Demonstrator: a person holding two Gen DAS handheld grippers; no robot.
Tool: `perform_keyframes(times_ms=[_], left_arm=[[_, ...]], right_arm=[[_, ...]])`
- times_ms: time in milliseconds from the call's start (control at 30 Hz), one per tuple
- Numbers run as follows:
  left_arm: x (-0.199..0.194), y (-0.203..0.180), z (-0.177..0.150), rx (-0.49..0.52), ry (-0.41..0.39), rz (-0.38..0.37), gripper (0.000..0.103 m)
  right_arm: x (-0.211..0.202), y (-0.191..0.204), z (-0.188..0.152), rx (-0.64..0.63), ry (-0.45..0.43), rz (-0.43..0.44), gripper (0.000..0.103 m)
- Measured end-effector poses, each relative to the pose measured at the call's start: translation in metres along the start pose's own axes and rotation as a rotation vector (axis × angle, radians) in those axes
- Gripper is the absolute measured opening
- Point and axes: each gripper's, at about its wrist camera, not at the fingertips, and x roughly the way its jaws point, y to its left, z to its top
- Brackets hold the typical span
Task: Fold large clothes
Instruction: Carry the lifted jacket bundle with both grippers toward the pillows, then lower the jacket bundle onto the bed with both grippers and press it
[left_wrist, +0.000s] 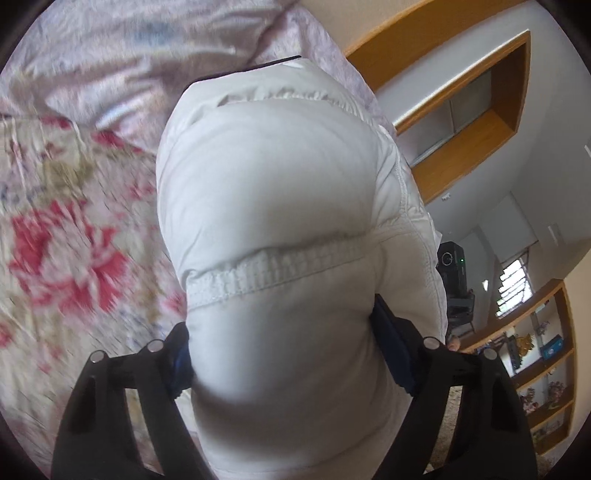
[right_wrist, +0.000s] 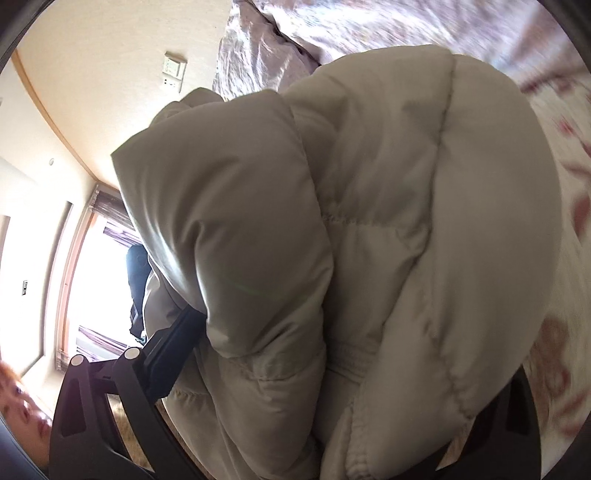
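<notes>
Puffy white jacket (left_wrist: 280, 229) clamped by left gripper (left_wrist: 284, 354) and right gripper (right_wrist: 332, 354) above bed (left_wrist: 66, 229); mid-fold carry; next, lay it flat.

The puffy jacket (left_wrist: 280, 229) fills the space ahead of both grippers; open bed (left_wrist: 74, 229) lies at nine o'clock in the left view.

1. A bed cover (left_wrist: 70, 229) with red flowers on a pale ground, blurred.
2. A shiny lilac quilt (left_wrist: 122, 62), crumpled, at the far side of the bed.
3. A wood-framed wall recess (left_wrist: 476, 96).
4. Wooden shelves (left_wrist: 546, 373) holding small ornaments, too small to name.
5. A bright window (right_wrist: 92, 280) with dark curtains.
6. A wall switch panel (right_wrist: 173, 72).
</notes>
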Motion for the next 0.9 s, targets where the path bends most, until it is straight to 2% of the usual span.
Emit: perform_keyframes(times_ms=[267,367,433,533,667,800,900], left_arm=[[-0.024,0.055,0.051,-0.025,-0.068,0.160,0.077],[-0.023,0.081,0.061,-0.048,-0.069,0.212,0.077],[-0.019,0.093,0.060,-0.067,-0.068,0.218,0.078],[-0.018,0.104,0.053,-0.072,-0.083,0.230,0.082],[-0.029,0.093,0.047,-0.052,-0.084,0.297,0.089],[-0.047,0.069,0.042,0.053,-0.123,0.459,0.095],[-0.062,0.040,0.036,0.189,-0.198,0.611,0.101]], right_arm=[[0.071,-0.007,0.061,0.042,0.012,-0.015,0.095],[0.094,-0.024,0.067,0.102,0.021,-0.052,0.094],[0.102,-0.042,0.063,0.170,0.015,-0.077,0.094],[0.100,-0.054,0.054,0.222,-0.010,-0.084,0.096],[0.074,-0.030,0.044,0.151,-0.047,-0.238,0.096],[0.026,0.002,0.034,0.027,-0.173,-0.419,0.096],[-0.005,0.032,0.020,-0.067,-0.271,-0.488,0.096]])
